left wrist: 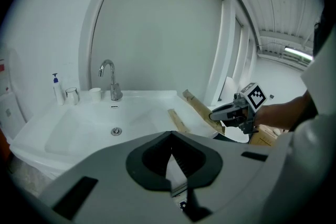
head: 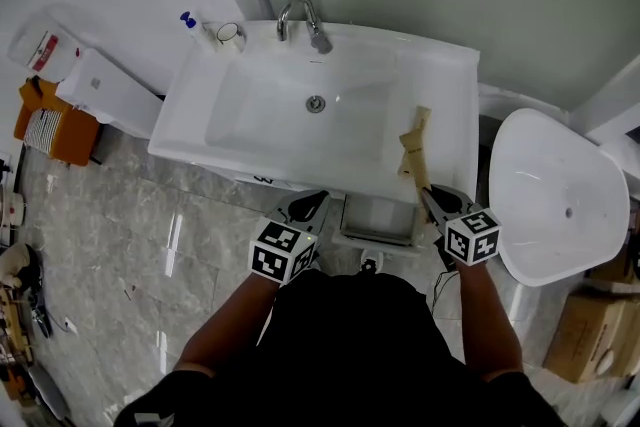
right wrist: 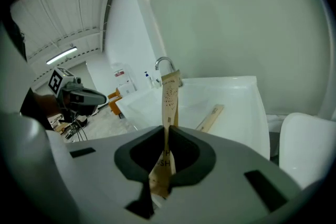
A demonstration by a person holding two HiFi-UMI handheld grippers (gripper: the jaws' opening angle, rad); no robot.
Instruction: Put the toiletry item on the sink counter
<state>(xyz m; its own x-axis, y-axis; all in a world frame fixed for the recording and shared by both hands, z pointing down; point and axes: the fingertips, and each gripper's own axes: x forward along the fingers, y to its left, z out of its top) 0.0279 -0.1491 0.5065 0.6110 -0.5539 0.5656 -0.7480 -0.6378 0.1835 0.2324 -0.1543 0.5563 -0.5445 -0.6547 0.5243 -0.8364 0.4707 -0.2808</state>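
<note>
Tan carton (right wrist: 169,94) with dark dots, white sink (head: 250,130), grey marbled floor (head: 150,215).

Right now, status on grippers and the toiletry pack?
Left gripper shut, empty. Right gripper shut on brown pack, above counter. Second pack lies on counter ahead.

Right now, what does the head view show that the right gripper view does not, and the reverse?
Only the head view shows the drain, the cardboard box on the floor and the marker cube on the right tongs. Only the right gripper view shows the ceiling light strip and the print on the brown paper pack that those tongs grip. Both show the faucet, the white sink, the left tongs and the second pack lying flat on the sink's right side.
</note>
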